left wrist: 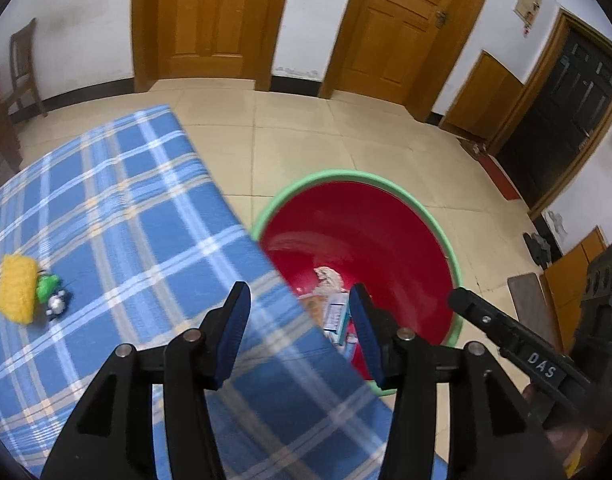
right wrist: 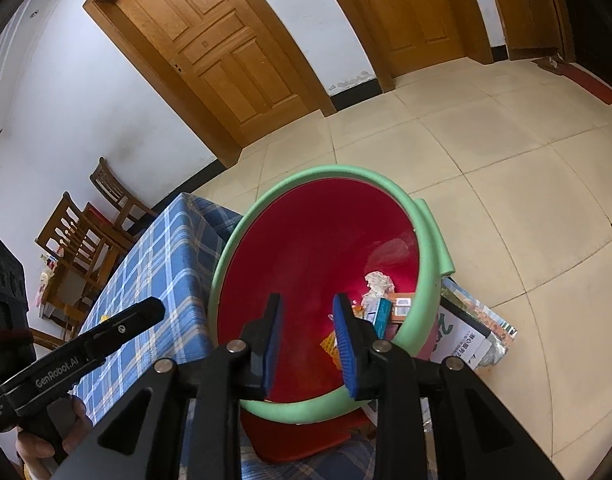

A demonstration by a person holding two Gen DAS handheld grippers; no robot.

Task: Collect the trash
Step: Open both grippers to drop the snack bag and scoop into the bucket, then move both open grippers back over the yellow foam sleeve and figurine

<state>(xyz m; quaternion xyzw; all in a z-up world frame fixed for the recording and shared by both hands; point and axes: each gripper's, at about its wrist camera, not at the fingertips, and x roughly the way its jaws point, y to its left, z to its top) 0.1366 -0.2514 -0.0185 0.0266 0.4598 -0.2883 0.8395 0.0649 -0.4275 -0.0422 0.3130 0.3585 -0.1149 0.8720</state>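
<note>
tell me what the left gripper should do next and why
Probably swing the left gripper back over the table toward the yellow, green and black pieces near its edge. Both it and the right gripper look open and empty, the red bin already holds a crumpled tissue and small boxes, and those pieces appear to be what's left on the cloth.

The left wrist camera is looking down over the blue checked tablecloth (left wrist: 118, 208), with the red bin (left wrist: 445, 240) at two o'clock. The right wrist camera is hovering close above that bin (right wrist: 226, 264), facing the doors. Both are sharing bin, cloth and doors.
</note>
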